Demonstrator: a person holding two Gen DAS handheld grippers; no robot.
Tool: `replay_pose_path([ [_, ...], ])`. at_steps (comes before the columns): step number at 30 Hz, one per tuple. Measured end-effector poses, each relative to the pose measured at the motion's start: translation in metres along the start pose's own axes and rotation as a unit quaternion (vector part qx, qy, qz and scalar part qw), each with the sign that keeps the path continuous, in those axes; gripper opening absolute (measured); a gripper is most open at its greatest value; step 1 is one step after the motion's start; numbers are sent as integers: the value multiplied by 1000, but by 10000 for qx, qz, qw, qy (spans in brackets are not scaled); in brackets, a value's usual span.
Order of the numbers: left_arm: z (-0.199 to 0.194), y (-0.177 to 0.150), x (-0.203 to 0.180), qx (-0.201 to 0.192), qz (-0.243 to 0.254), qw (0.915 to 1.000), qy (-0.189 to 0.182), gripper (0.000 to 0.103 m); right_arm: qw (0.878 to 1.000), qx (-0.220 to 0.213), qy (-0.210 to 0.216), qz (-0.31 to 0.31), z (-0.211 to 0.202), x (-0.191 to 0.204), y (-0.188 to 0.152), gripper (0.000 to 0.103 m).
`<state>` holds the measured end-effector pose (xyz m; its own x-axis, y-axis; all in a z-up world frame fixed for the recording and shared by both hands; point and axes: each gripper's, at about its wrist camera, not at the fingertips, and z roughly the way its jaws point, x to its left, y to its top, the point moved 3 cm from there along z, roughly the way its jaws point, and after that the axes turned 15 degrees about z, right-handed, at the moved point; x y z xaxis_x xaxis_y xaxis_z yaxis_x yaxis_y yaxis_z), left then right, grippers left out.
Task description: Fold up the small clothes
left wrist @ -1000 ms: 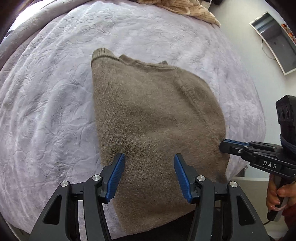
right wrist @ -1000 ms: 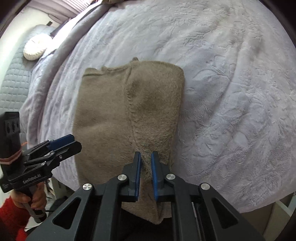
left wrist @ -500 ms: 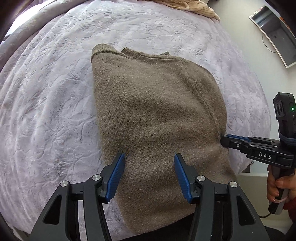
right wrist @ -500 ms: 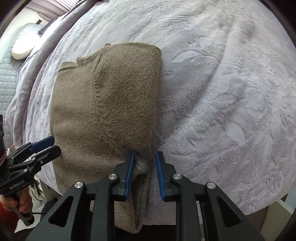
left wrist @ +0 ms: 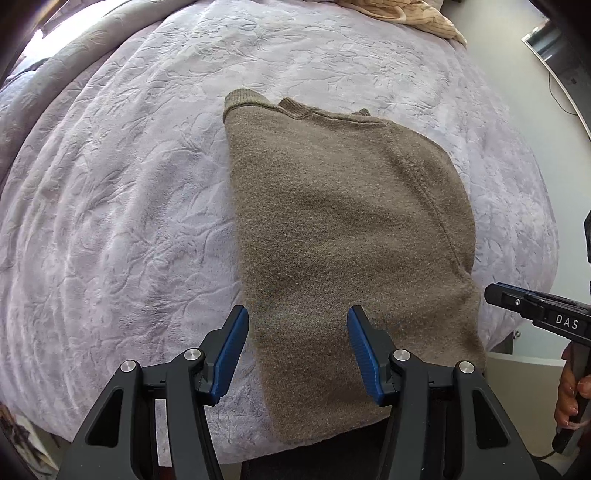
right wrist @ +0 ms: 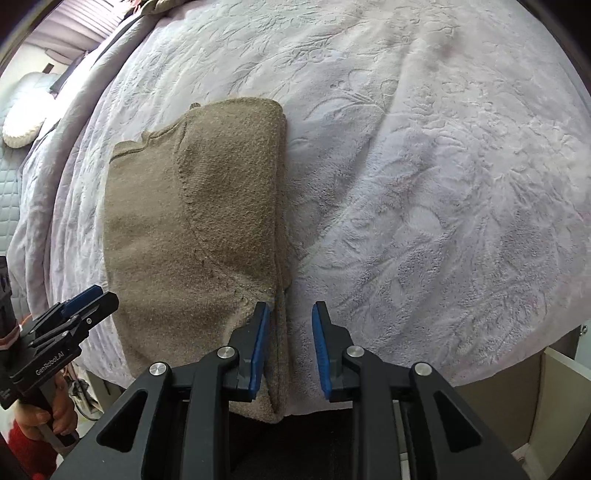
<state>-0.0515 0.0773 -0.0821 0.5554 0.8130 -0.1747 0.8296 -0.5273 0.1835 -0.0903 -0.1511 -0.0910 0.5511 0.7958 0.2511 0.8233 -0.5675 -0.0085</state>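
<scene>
A brown knitted sweater lies folded lengthwise on the lilac embossed bedspread, its near end hanging over the bed's front edge. It also shows in the right wrist view. My left gripper is open and empty, its jaws held over the sweater's near left part. My right gripper is open and empty at the sweater's near right edge, with the edge of the cloth by its left finger. Each gripper shows in the other's view: the right one, the left one.
A beige striped garment lies at the far end of the bed. A white pillow lies at the far left. The bed's front edge drops off just below the grippers. A pale cabinet stands by the right corner.
My right gripper, shut on the sweater's edge a second ago, has opened and let the cloth go. The sweater now lies flatter. The left gripper stayed open.
</scene>
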Motion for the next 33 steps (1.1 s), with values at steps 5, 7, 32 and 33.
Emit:
replay_pose_path([
  [5, -9, -2, 3, 25, -197, 9994, 282, 97, 10000, -30, 7, -93, -3, 20, -1, 36],
  [7, -13, -2, 3, 0, -167, 9993, 348, 97, 9999, -68, -17, -136, -4, 27, -1, 43],
  [32, -21, -5, 19, 158, -440, 9951, 874, 102, 9958, -562, -622, -365, -7, 58, -4, 89],
  [33, -22, -5, 19, 150, -441, 9950, 888, 102, 9958, -566, -629, -362, -7, 58, -4, 89],
])
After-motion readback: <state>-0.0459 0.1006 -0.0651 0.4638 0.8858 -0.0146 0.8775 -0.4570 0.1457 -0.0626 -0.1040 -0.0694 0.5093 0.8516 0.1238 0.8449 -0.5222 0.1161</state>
